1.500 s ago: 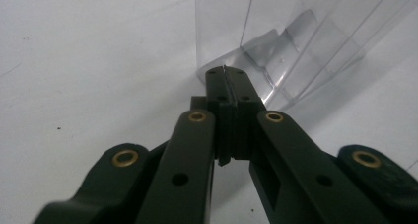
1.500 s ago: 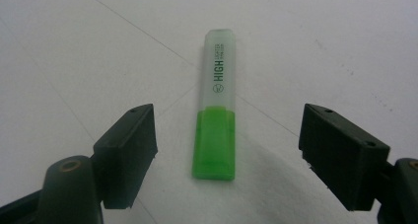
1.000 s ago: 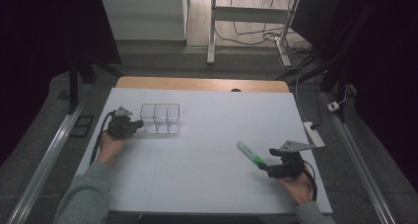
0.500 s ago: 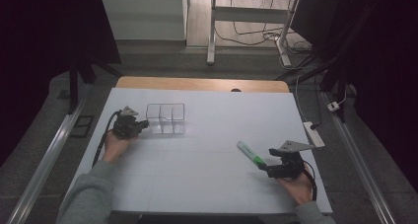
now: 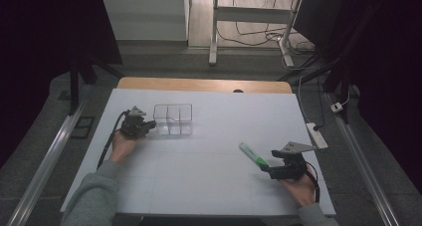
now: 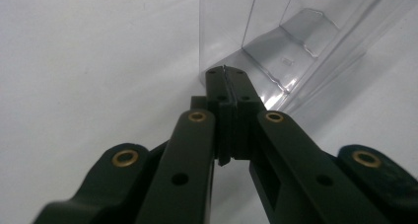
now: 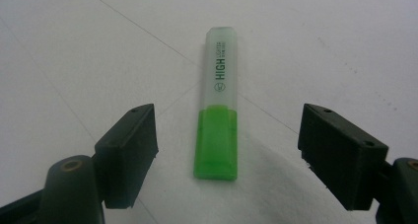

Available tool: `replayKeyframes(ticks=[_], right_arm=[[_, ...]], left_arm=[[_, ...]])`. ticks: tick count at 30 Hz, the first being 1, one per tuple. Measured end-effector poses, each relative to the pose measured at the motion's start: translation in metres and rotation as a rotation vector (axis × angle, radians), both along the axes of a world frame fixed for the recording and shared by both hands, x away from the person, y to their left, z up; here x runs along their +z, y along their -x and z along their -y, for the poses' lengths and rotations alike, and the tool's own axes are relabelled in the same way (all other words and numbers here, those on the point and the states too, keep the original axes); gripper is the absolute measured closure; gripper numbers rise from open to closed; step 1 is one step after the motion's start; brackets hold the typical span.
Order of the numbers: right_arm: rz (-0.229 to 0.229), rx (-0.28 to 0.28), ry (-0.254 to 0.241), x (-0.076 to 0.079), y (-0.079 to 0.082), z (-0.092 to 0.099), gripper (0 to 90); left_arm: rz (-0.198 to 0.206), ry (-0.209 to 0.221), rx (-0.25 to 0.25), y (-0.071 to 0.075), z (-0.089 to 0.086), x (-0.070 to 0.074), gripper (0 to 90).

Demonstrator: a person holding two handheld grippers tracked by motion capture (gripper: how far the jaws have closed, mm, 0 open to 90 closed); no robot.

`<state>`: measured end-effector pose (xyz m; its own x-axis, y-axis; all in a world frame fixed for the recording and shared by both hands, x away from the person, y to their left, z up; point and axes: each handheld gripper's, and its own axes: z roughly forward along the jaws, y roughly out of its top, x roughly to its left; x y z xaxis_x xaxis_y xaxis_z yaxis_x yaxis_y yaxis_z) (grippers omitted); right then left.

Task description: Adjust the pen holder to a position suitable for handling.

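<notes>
On the white table (image 5: pixel 199 181) a clear box (image 5: pixel 173 119) with inner dividers stands toward the far left, and a green highlighter (image 5: pixel 253 155) lies flat toward the near right.

The left gripper (image 5: pixel 144 126) sits just beside the box's left end. In the left gripper view its jaws are pressed together on the thin edge of the box wall (image 6: pixel 276 41) — the clear sheet runs up out of the seam between the two pads, so the box is clamped at that wall. The box rests upright on the table, its compartments empty as far as the clear plastic lets one see.

The right gripper (image 5: pixel 264 169) lies low near the table's front right, pointing at the highlighter. In the right gripper view its jaws stand wide apart, one at each side of the frame, and the highlighter (image 7: pixel 219 113) lies between them but just ahead of the pads — touched by neither. Its green end is nearest the gripper, the pale capped end with the printed word HIGH points away.

The two grippers are well apart from each other.
</notes>
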<state>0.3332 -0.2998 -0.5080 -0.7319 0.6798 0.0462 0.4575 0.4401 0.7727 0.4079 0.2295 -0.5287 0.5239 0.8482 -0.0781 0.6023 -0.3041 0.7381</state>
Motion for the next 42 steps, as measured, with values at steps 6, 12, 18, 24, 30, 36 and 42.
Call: replayKeyframes(ticks=[6, 12, 18, 24, 30, 36, 42], right_arm=[[-0.001, 0.001, -0.001, 0.000, 0.000, 0.000, 22.4], [-0.002, 0.000, 0.000, 0.000, 0.000, 0.000, 22.5], [-0.005, 0.002, 0.000, 0.000, 0.000, -0.001, 22.5], [-0.008, 0.002, 0.000, -0.001, 0.000, -0.001, 22.5], [-0.006, 0.003, -0.004, -0.001, 0.000, -0.001, 22.6], [-0.005, 0.005, -0.002, -0.001, 0.000, -0.001, 22.6], [-0.008, 0.003, -0.003, -0.001, 0.000, -0.001, 22.6]], left_arm=[[0.002, 0.005, -0.012, -0.003, 0.007, 0.002, 88.8], [0.006, 0.007, -0.026, -0.005, 0.014, 0.002, 88.8], [0.005, 0.002, -0.039, -0.006, 0.021, 0.003, 88.8], [0.006, 0.002, -0.052, -0.009, 0.030, 0.003, 88.8], [0.009, -0.003, -0.072, -0.012, 0.041, 0.004, 88.8], [0.022, 0.005, -0.077, -0.015, 0.049, 0.005, 88.8], [0.025, 0.008, -0.093, -0.019, 0.059, 0.006, 88.8]])
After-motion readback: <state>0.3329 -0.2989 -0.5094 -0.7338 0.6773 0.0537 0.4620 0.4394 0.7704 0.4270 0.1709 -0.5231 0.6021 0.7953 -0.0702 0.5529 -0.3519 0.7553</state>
